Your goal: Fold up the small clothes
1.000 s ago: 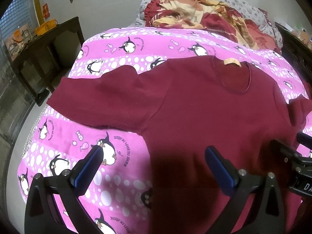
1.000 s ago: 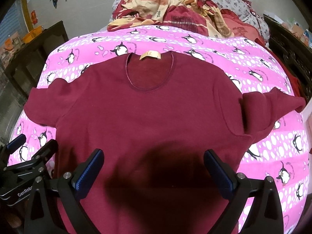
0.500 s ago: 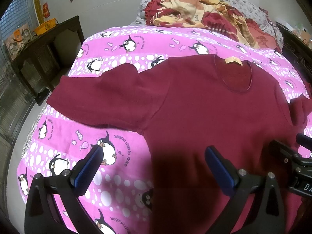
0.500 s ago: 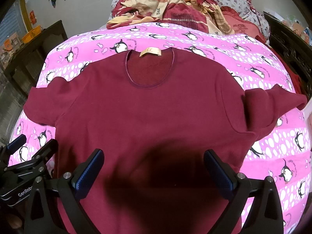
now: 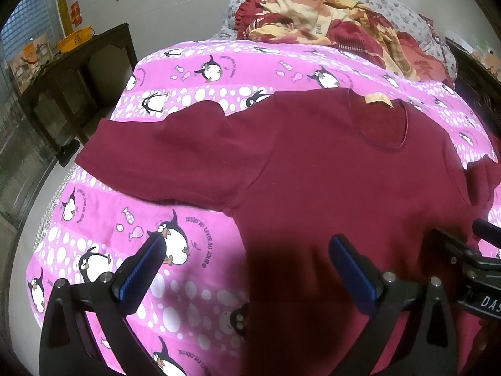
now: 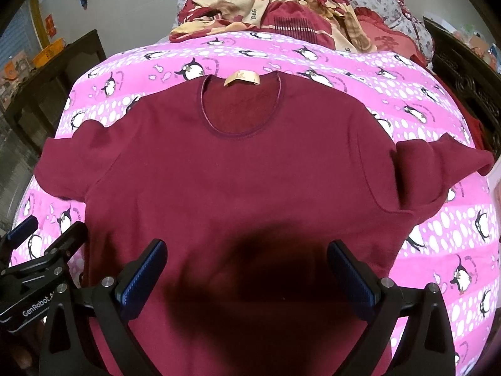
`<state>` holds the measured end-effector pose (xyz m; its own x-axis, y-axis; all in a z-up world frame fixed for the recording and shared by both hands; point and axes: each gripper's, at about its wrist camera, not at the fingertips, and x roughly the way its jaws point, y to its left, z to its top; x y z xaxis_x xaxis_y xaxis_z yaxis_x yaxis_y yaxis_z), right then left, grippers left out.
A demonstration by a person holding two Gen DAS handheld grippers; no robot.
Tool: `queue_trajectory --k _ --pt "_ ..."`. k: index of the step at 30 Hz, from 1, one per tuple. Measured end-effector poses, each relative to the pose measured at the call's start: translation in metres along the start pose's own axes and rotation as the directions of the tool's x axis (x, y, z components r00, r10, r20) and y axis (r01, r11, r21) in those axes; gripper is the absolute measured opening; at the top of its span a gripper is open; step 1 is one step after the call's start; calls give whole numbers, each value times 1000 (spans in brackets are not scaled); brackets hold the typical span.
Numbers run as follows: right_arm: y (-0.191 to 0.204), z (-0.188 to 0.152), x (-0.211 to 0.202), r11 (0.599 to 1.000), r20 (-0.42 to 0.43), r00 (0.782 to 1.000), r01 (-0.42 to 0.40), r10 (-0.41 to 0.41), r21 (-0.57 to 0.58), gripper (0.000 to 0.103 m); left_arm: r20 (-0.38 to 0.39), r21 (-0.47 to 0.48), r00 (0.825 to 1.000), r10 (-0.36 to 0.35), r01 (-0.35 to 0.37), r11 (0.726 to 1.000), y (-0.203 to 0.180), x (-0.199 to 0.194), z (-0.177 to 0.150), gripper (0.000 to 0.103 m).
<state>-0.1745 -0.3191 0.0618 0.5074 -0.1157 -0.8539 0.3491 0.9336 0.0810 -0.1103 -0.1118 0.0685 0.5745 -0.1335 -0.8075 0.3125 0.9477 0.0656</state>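
Observation:
A maroon long-sleeved top (image 6: 238, 169) lies flat, collar away from me, on a pink penguin-print blanket (image 6: 432, 116). Its tan neck label (image 6: 241, 77) faces up. The left sleeve (image 5: 162, 153) stretches out straight; the right sleeve (image 6: 438, 169) is bunched and folded back near the shoulder. My left gripper (image 5: 245, 261) hovers open over the top's lower left edge, one finger above the blanket (image 5: 103, 219), the other above the top (image 5: 344, 181). My right gripper (image 6: 247, 264) hovers open above the lower middle of the body. Neither holds anything.
A heap of red and cream bedding (image 6: 281, 12) lies at the bed's far end. A dark wooden table (image 5: 75, 72) with an orange basket stands to the left. Dark carved furniture (image 6: 463, 72) lines the right side. Each gripper shows at the edge of the other's view.
Both views have slid slightly toward the hem, so the top sits a little farther away. The top itself has not moved and both grippers stay open.

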Motion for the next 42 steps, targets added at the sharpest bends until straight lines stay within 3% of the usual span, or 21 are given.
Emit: queue_trajectory --k 27,42 --pt "10 1 9 1000 -21 1000 -3 3 -15 103 -6 -23 1000 2 -2 1000 8 2 1 103" --pt "26 5 12 999 -28 999 -16 15 -46 103 -13 -74 1000 13 -14 997 32 3 3 103"
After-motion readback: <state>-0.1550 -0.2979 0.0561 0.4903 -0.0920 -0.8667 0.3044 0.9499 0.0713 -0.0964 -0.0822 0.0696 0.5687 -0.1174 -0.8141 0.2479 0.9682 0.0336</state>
